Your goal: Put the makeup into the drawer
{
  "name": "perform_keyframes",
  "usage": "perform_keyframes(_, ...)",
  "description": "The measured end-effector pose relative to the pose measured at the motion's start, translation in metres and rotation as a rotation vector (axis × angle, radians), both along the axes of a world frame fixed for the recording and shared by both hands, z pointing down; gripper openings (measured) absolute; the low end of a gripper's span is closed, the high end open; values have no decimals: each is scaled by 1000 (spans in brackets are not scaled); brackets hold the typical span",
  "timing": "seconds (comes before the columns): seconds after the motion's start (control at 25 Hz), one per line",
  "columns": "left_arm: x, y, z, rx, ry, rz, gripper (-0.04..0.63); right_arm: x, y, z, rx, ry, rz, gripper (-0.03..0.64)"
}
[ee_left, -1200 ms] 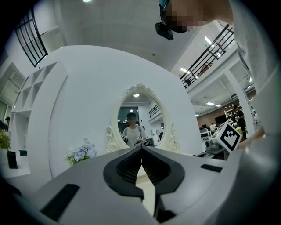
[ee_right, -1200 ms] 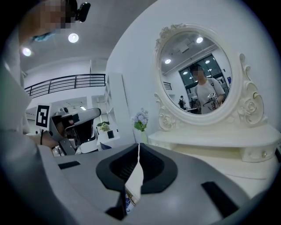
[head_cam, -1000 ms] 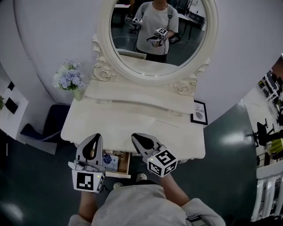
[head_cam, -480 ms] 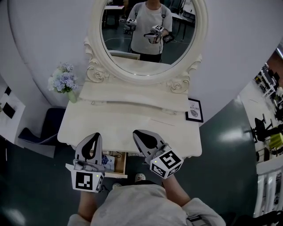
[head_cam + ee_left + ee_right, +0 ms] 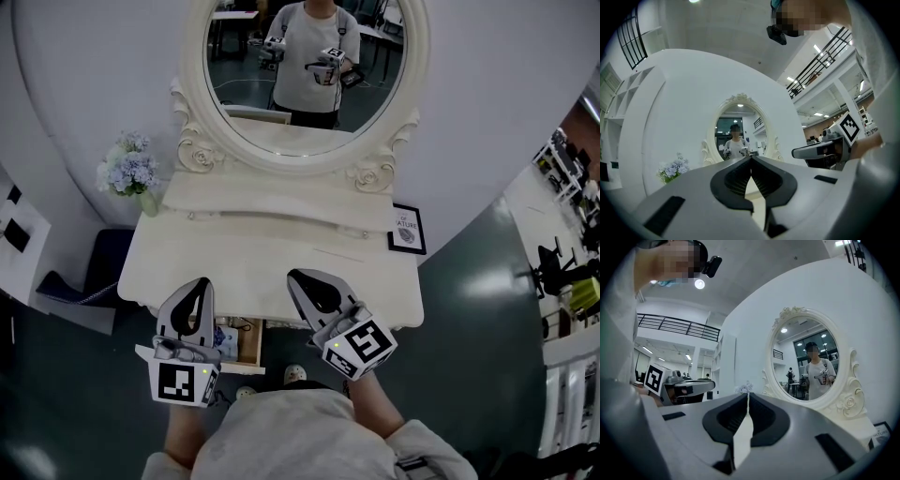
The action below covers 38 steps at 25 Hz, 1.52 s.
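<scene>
A cream dressing table [image 5: 281, 262] stands below me. Its small drawer [image 5: 253, 345] is open under the left front edge. Inside lie makeup items, one of them bluish [image 5: 228, 336]. My left gripper [image 5: 194, 284] hovers over the table's front edge, just above the drawer, shut and empty. My right gripper [image 5: 298, 277] is to its right, over the front middle of the table, also shut with nothing in it. In the left gripper view the jaw tips [image 5: 751, 157] meet. They also meet in the right gripper view [image 5: 748, 393]. Both grippers point at the mirror.
A large oval mirror [image 5: 300, 75] rises at the back of the table and reflects the person holding both grippers. A vase of pale blue flowers [image 5: 127, 173] stands at the back left. A small framed picture [image 5: 406, 230] is at the back right. A dark chair [image 5: 89, 277] is left of the table.
My right gripper has risen a little and drifted right in the head view. The left one has barely moved. Both stay shut. Less of the open drawer shows below the table edge.
</scene>
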<state>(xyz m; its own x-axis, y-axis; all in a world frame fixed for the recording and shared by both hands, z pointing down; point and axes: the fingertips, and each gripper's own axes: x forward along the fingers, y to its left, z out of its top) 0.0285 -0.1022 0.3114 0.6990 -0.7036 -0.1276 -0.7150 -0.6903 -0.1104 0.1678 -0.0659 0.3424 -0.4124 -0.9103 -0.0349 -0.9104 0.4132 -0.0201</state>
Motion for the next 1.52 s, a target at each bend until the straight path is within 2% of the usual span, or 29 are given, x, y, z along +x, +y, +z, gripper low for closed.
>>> perform_keyframes(0.2,2,5,7,-19,-37,14,14,4,8,-12,42,14,11,26)
perform_keyframes(0.32,5,7,-1,0,-5,11,14,7,13,-17,54,19,19,26)
perform_keyframes(0.44,4,10,2,-8,-20,17,14,8,18,-20,68,24,25,26)
perform_keyframes(0.6,5,13,-4,3,12,18,14,7,23,-24,84,27,29,26)
perform_keyframes(1.52,7,24,-4,4,23,35,14,5,38,-26,102,26,52,26)
